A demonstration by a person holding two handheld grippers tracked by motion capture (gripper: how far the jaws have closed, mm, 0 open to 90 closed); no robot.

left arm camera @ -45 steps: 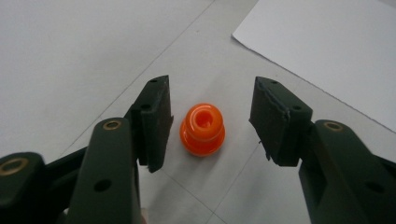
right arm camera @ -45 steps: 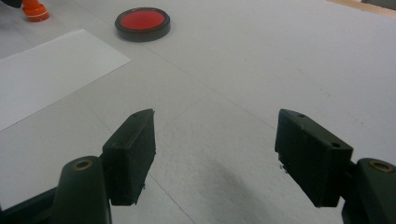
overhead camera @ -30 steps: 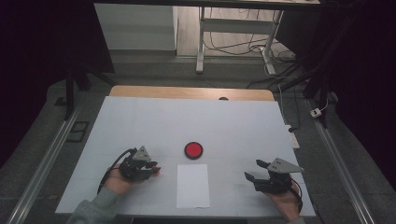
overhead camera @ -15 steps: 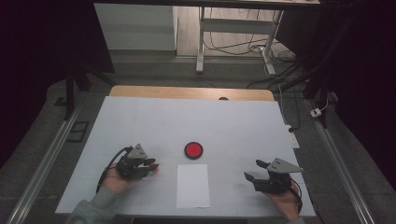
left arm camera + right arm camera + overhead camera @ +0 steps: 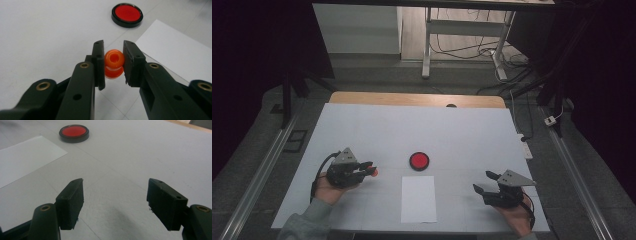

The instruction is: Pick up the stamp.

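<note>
White tabletop (image 5: 462, 130): left hand-held gripper (image 5: 371, 170) clamps the orange bead (image 5: 114, 63), undelivered; right hand-held gripper (image 5: 484, 182) gapes empty.

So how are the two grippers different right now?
The left gripper is shut on an orange bead; the right gripper is open with nothing between its jaws. The left gripper sits left of the white paper, the right gripper on its other side. Both are black, hand-held, and point toward the red disc.
</note>
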